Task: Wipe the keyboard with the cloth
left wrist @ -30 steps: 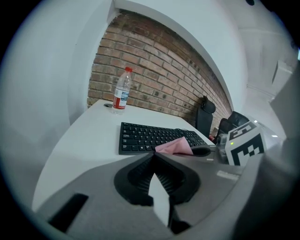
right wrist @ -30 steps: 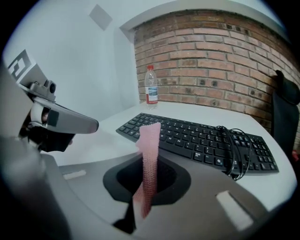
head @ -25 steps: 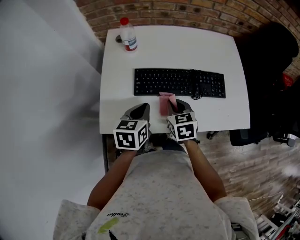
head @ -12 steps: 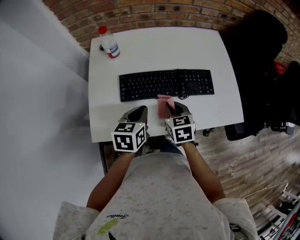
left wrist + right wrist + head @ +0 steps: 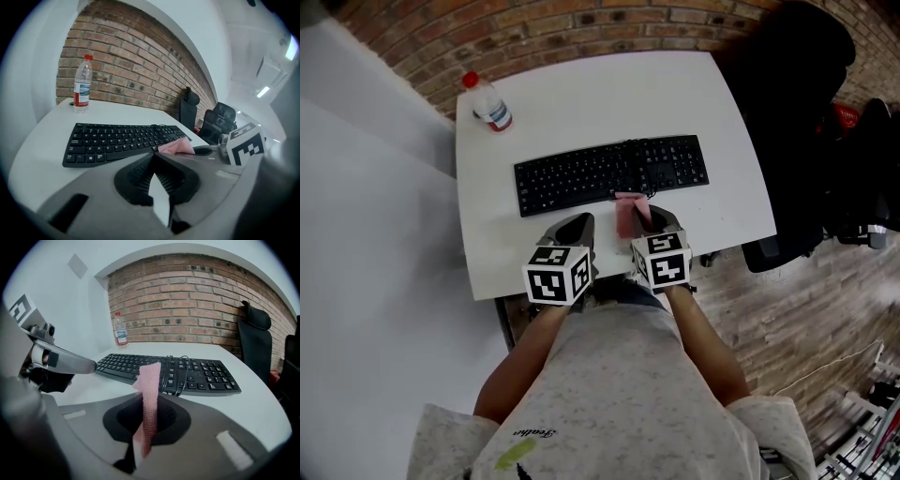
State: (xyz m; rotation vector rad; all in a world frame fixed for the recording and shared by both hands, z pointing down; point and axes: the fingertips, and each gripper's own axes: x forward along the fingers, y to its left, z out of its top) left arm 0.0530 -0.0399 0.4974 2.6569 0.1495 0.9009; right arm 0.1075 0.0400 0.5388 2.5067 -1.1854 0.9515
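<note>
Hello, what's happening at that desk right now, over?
Left gripper shut, empty. Right gripper shut on pink cloth, near keyboard's front edge. Cable looped across keys; bottle well clear.

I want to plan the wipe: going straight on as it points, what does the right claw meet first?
Probably the keyboard, near its middle; the pink cloth held in the right claw would touch it before the claw does.

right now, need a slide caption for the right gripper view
Right gripper shut on a pink cloth, held upright before the black keyboard on a white table; water bottle behind.
</note>
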